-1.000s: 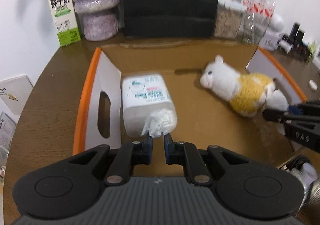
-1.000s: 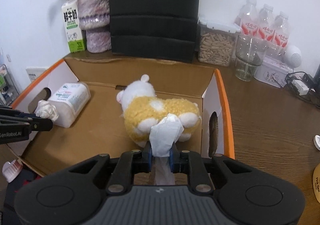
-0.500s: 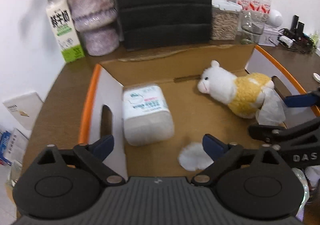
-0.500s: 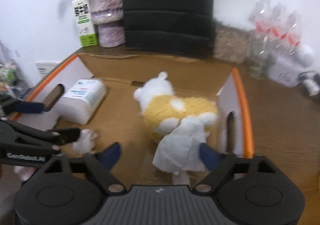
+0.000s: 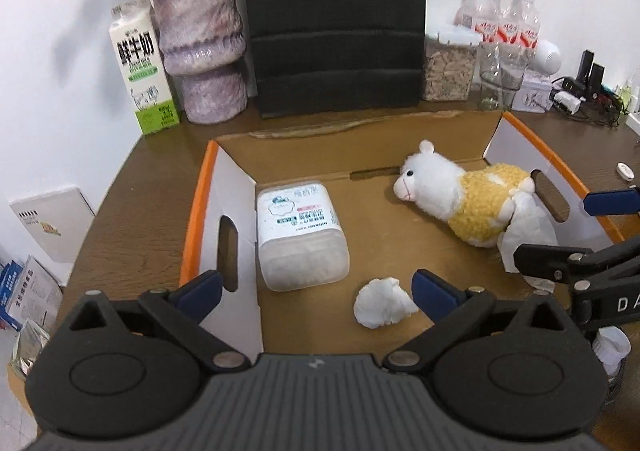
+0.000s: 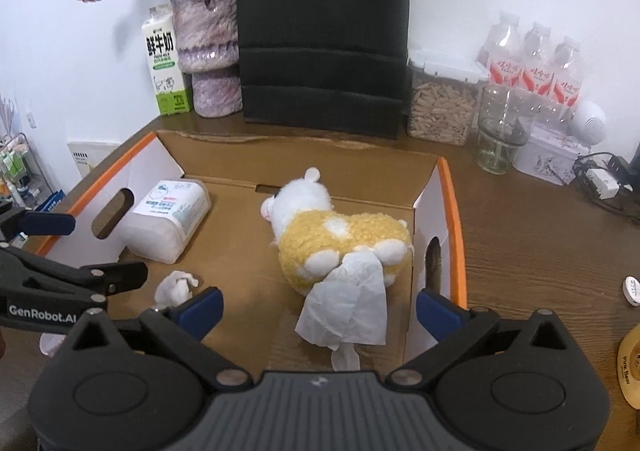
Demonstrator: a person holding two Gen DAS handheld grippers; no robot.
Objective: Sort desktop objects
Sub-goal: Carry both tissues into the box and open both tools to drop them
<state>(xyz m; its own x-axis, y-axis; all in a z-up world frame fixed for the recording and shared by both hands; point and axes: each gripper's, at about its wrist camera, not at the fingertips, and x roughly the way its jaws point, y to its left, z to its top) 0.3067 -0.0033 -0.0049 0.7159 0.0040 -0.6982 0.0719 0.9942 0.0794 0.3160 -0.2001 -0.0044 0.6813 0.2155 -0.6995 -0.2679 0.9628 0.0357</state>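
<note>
An open cardboard box [image 5: 360, 147] [image 6: 248, 155] with orange-edged flaps lies on the desk. Inside it are a tissue pack [image 5: 300, 235] [image 6: 168, 215], a white and yellow plush sheep [image 5: 460, 195] [image 6: 332, 227], a crumpled tissue ball [image 5: 380, 303] [image 6: 174, 287] and a flat tissue [image 6: 348, 303] [image 5: 524, 231] leaning on the sheep's rear. My left gripper [image 5: 316, 291] is open and empty, just in front of the ball. My right gripper [image 6: 320, 307] is open and empty, over the flat tissue.
At the back stand a milk carton [image 5: 142, 67], a purple vase with flowers [image 5: 200, 47], a black stand [image 5: 336, 23], a jar of snacks [image 5: 448, 67], a glass [image 6: 500, 127] and water bottles [image 6: 532, 63]. Cables and chargers [image 6: 604, 179] lie at the right.
Both grippers opened and drew back. The left let go of the crumpled tissue ball, the right let go of the flat tissue; both now lie in the box.
</note>
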